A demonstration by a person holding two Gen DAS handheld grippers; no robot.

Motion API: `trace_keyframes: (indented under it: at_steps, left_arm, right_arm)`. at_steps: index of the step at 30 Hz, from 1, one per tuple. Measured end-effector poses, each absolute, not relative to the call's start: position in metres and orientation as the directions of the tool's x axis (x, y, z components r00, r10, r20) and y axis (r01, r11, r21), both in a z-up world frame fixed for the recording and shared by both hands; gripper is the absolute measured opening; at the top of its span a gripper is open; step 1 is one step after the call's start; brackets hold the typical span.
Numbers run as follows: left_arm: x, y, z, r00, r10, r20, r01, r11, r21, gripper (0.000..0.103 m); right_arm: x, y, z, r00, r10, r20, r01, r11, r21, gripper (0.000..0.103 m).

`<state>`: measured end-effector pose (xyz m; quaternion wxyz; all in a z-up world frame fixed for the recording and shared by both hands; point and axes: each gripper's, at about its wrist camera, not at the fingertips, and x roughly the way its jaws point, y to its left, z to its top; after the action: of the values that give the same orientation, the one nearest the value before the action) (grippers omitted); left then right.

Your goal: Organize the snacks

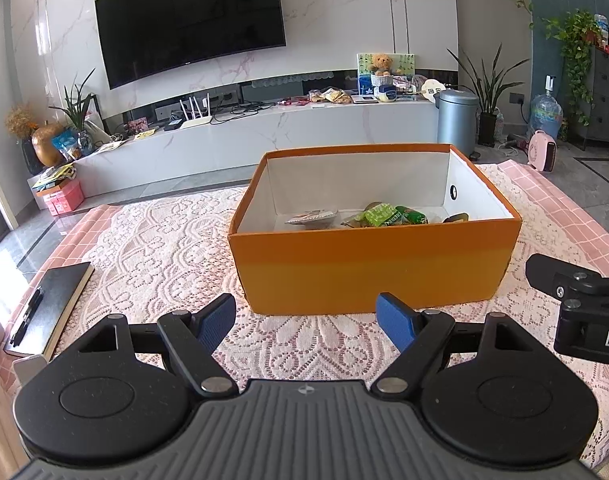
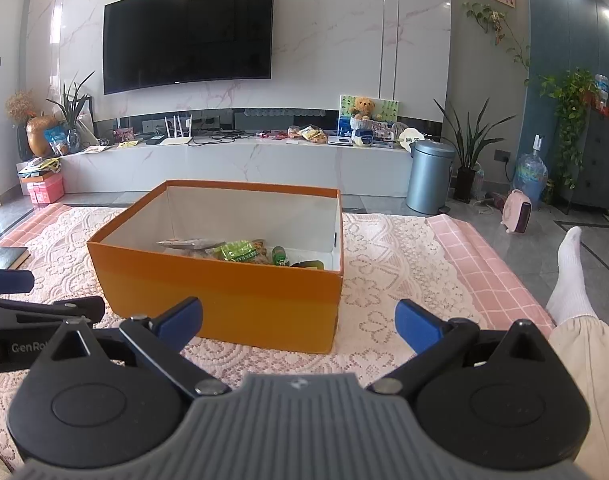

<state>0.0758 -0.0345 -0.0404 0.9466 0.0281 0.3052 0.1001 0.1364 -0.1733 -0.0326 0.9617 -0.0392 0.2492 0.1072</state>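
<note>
A lace-covered bench (image 1: 164, 240) filled the living room foreground. The left hand-held gripper (image 1: 306, 322) gaped wide, empty; snack packets (image 1: 378, 216) already lay in the orange box (image 1: 368, 268); the right hand-held gripper (image 2: 298, 326) likewise. Probably nearly finished.

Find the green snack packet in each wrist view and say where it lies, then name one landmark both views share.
Left wrist: green packet lies inside the orange box, right of centre on its floor.
Right wrist: green packet lies inside the box, near the middle, behind the front wall.
Shared landmark: the wall TV.
</note>
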Motion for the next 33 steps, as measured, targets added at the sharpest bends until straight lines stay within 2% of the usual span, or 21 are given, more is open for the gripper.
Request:
trace_keyframes:
  at_steps: [33]
  left_arm:
    - [0.0728,-0.0385,-0.0352,0.8,0.209,-0.562,-0.178,0.978,0.11,0.094]
  right_arm:
    - [0.1342,-0.1739,-0.0301,0.849,0.188,-0.493,-0.231,0.973,-0.027,0.099]
